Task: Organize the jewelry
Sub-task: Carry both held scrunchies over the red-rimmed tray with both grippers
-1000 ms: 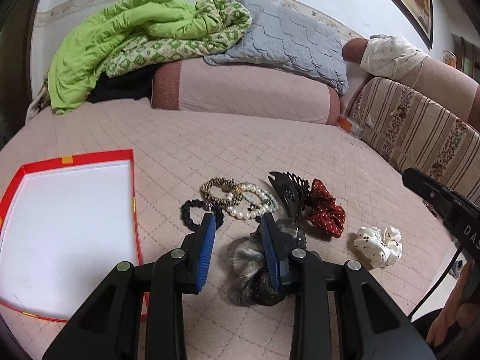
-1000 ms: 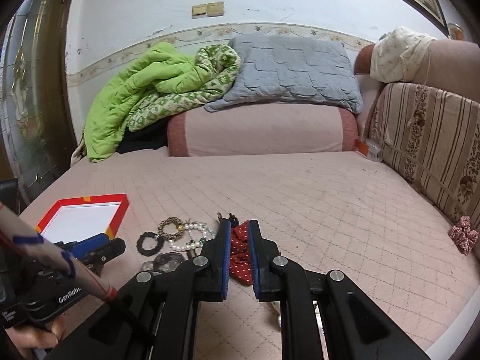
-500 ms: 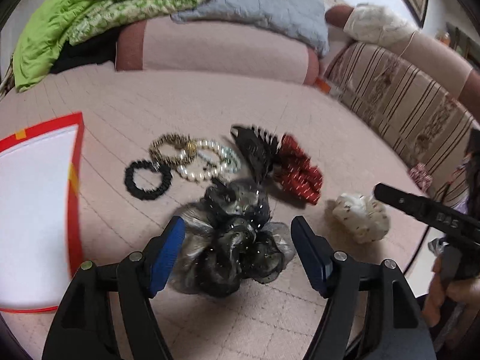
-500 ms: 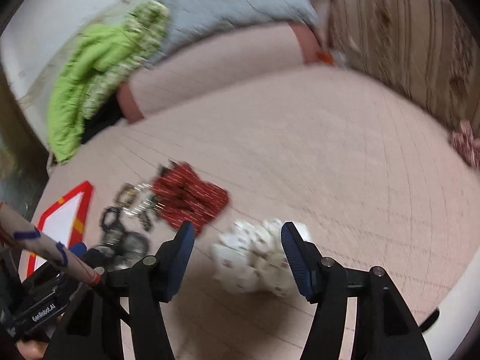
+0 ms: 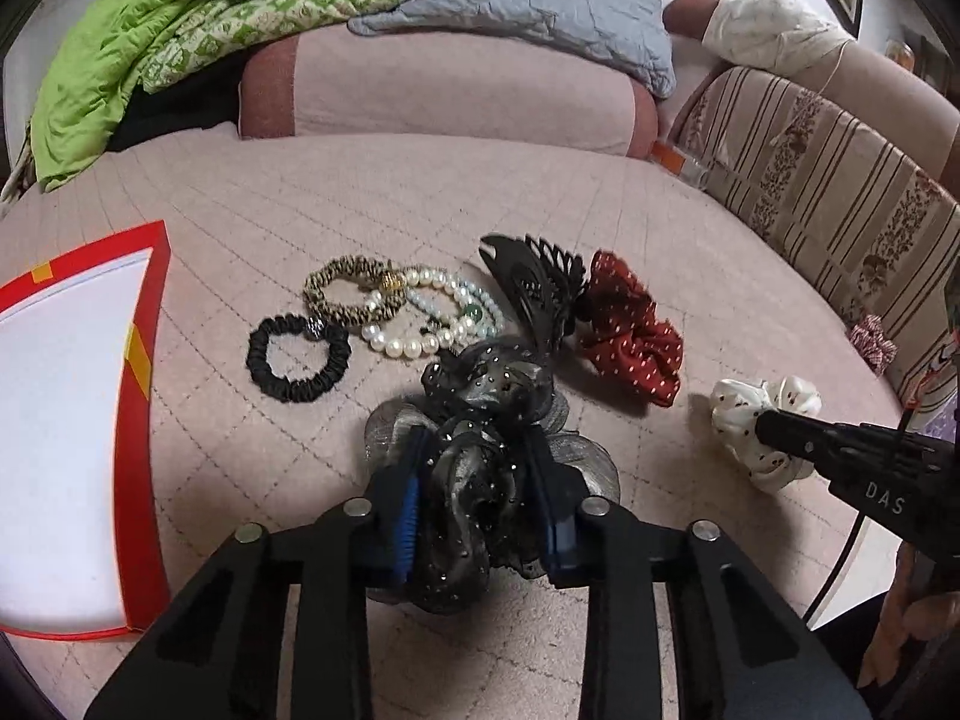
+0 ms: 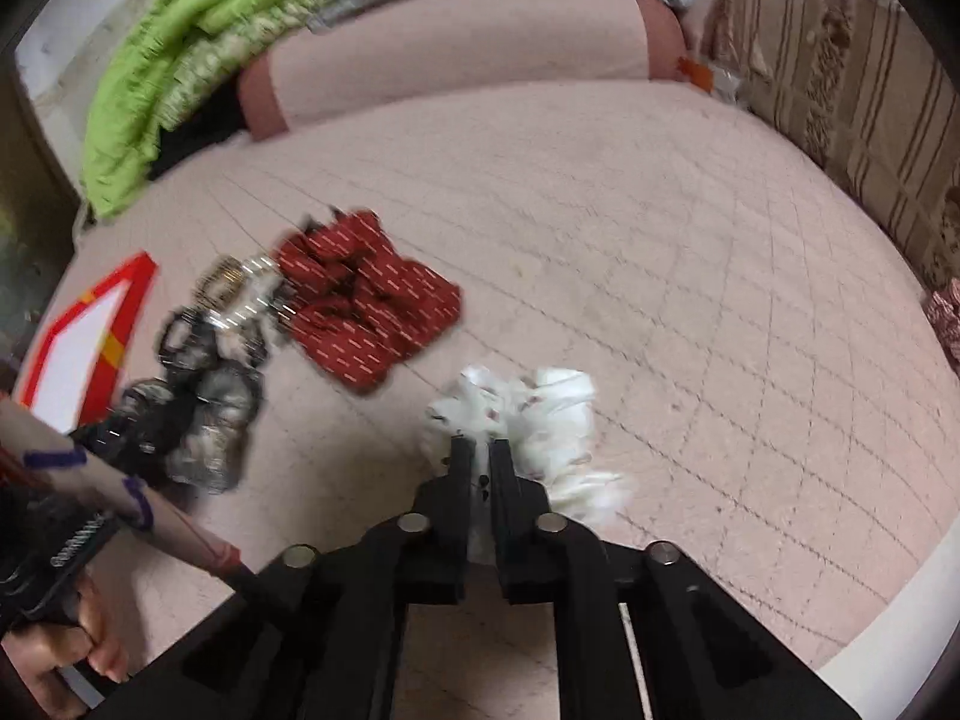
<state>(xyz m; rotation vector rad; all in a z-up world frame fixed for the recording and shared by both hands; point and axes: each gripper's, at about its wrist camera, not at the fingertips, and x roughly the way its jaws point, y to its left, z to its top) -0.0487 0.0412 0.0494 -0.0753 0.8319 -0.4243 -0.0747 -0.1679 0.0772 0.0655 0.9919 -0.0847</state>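
The left gripper point(image 5: 480, 498) is closing its jaws on the black and grey organza scrunchie point(image 5: 480, 420), whose gauzy folds are bulging out between and around the blue pads point(image 5: 409, 510). The scrunchie is lying on the pink quilted bed cover point(image 5: 360, 198), at the near end of a row of accessories. Just beyond it the pearl bracelet point(image 5: 414, 330) is overlapping a leopard-print hair tie point(image 5: 351, 294), and a black hair tie point(image 5: 298, 358) is lying to their left. A black claw clip point(image 5: 537, 282) is resting against the organza scrunchie's far side, with the red dotted scrunchie point(image 5: 630, 330) touching it on the right. The red-rimmed box lid point(image 5: 141, 420) is sitting at the left edge, white inside, apart from the pile.

The right gripper point(image 6: 480, 462) is pinching the white dotted scrunchie point(image 6: 540, 414), jaws squeezed nearly together with a strip of white fabric caught between them while the rest is fanning out to the right. It is lying on the bed cover, right of the red one.

At the back, a green quilt point(image 5: 180, 6) and a grey pillow point(image 5: 540, 0) are lying on a pink bolster point(image 5: 450, 90).
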